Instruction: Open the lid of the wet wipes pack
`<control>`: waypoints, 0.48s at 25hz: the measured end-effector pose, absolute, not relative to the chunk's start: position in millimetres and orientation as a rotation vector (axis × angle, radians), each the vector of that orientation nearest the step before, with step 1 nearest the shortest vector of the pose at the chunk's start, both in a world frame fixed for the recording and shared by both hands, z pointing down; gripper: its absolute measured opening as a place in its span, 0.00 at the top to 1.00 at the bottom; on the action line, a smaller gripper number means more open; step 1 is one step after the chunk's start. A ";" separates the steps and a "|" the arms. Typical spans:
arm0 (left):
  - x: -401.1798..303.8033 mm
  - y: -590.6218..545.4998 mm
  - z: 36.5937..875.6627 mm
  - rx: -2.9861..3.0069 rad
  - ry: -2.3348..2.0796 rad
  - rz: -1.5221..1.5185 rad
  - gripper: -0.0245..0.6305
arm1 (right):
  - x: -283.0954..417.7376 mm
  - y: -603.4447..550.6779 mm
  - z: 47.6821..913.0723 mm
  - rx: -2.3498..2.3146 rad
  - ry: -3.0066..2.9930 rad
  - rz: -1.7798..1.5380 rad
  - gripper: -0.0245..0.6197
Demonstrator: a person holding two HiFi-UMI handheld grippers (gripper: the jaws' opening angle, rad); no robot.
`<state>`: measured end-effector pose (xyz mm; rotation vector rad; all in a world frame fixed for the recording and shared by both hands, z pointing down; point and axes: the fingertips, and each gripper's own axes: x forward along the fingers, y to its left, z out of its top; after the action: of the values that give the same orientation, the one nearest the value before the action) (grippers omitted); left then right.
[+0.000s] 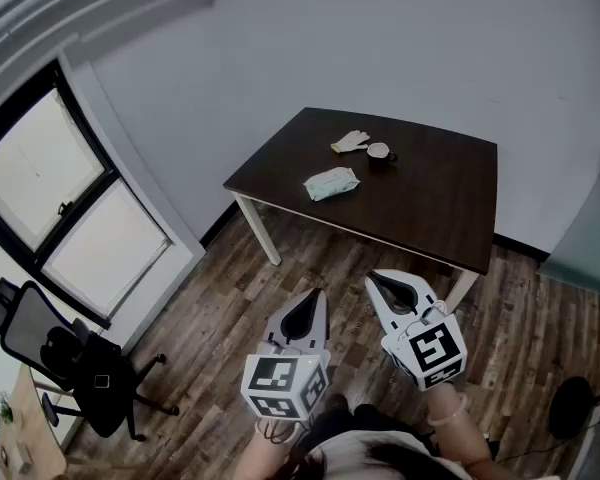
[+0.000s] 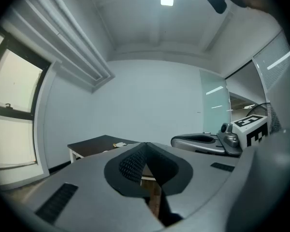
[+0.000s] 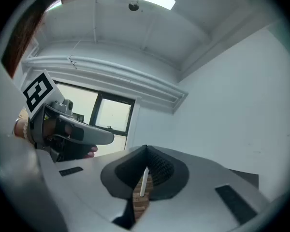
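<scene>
Claws both shut, holding nothing: grey left claw point(image 1: 315, 298) and grey right claw point(image 1: 378, 280), above brown wood-plank floor point(image 1: 230, 298). One pale green wet wipes pack point(image 1: 332, 183) lies on one dark brown worktop point(image 1: 430, 203), well apart from them, near one pale glove point(image 1: 350, 142) and one small cup point(image 1: 379, 152).

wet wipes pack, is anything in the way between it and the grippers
Nothing visible. The wet wipes pack lies near the table's front edge; the glove and cup sit beyond it. The left gripper and right gripper, both shut, hang over the wood floor short of the table.
</scene>
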<state>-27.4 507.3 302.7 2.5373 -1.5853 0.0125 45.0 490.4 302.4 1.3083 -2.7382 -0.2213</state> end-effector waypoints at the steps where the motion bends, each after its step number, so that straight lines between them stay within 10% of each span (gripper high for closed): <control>1: -33.3 504.8 303.1 2.541 -1.580 0.010 0.93 | 39.0 488.5 301.2 1.319 -2.746 -0.226 0.95; 12: -93.2 470.9 303.9 2.580 -1.543 0.020 0.93 | -18.1 455.4 295.6 1.406 -2.746 -0.232 0.95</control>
<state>-93.2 470.9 303.9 2.5802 -1.5431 0.0205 -18.1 455.4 295.6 1.4058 -2.7461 -0.2317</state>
